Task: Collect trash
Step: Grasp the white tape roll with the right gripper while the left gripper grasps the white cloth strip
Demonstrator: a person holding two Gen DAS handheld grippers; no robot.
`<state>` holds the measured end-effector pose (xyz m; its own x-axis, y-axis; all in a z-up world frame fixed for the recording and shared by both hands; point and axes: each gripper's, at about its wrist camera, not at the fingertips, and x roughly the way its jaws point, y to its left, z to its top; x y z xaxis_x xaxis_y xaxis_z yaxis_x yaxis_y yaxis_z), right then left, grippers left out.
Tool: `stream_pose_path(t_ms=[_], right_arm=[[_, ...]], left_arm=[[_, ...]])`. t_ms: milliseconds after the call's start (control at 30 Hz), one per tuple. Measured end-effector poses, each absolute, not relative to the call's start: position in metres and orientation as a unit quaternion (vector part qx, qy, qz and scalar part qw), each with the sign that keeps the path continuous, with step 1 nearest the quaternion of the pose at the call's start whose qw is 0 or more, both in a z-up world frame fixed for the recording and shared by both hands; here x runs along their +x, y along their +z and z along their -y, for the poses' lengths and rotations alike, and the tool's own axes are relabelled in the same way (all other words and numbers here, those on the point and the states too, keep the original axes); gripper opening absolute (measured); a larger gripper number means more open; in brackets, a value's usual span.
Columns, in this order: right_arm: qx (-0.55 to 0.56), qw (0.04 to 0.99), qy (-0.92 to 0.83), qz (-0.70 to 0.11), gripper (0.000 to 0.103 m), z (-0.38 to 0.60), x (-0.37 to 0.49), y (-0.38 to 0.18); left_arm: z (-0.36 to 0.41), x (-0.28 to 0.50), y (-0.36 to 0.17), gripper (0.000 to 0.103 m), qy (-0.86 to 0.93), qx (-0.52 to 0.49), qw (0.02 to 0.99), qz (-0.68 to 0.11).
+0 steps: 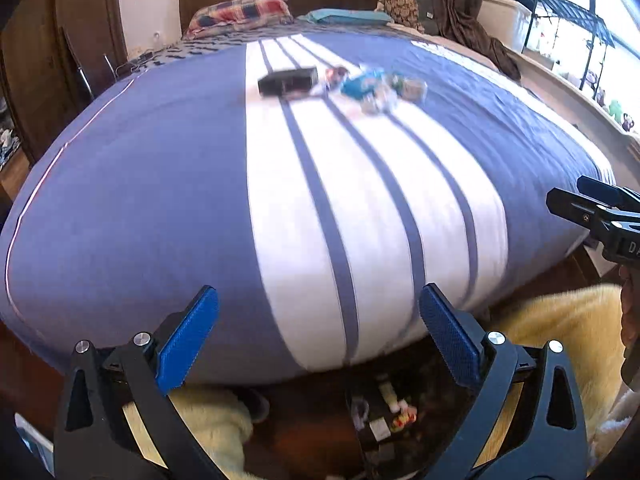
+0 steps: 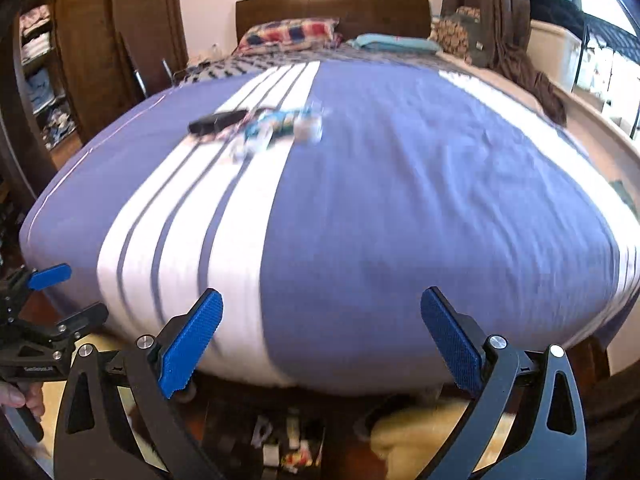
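Observation:
A small heap of wrappers and packets [image 1: 370,88], blue, white and clear, lies on the bed far from me; it also shows in the right wrist view [image 2: 280,128]. A black box [image 1: 289,81] lies just left of the heap, also seen from the right wrist [image 2: 218,121]. My left gripper [image 1: 318,320] is open and empty at the foot of the bed. My right gripper [image 2: 322,322] is open and empty, also at the foot of the bed. A dark bin with some trash in it [image 1: 384,416] stands on the floor below, also in the right wrist view [image 2: 288,440].
The bed [image 1: 160,208] has a blue and white striped cover, with pillows [image 1: 240,14] and a dark headboard at the far end. A yellow fluffy rug [image 1: 560,328] lies on the wooden floor. A wardrobe stands on the left, windows on the right.

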<state>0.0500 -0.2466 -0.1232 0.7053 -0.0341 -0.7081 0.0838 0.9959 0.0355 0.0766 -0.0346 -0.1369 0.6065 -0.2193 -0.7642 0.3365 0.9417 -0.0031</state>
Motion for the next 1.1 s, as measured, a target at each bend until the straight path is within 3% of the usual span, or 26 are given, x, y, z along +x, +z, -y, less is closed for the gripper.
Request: stream_pose_path(t_ms=[533, 600, 667, 833, 933, 1000, 1100], right_arm=[[0.045, 0.924, -0.037, -0.378, 0.096, 0.263, 0.200, -0.123], [0.045, 0.922, -0.033, -0.384, 0.084, 0.264, 0.212, -0.127], [0.046, 0.920, -0.027, -0.388, 0.077, 0.264, 0.225, -0.130], [0.050, 0.915, -0.011, -0.401, 0.068, 0.264, 0.249, -0.140], [0.061, 0.910, 0.003, -0.410, 0.060, 0.266, 0.258, -0.146], [0.066, 0.909, 0.012, -0.411, 0.049, 0.267, 0.263, -0.146], [0.069, 0.908, 0.015, -0.413, 0.035, 0.266, 0.266, -0.147]], left_arm=[[0.085, 0.199, -0.133, 0.094, -0.168, 0.044, 0.892, -0.418], [0.093, 0.210, -0.134, 0.090, -0.171, 0.049, 0.891, -0.417], [0.102, 0.220, -0.136, 0.078, -0.176, 0.049, 0.889, -0.419], [0.123, 0.239, -0.138, 0.069, -0.200, 0.046, 0.883, -0.422], [0.133, 0.250, -0.143, 0.057, -0.208, 0.049, 0.879, -0.426], [0.139, 0.256, -0.146, 0.054, -0.211, 0.054, 0.880, -0.422], [0.144, 0.260, -0.146, 0.040, -0.220, 0.057, 0.880, -0.418]])
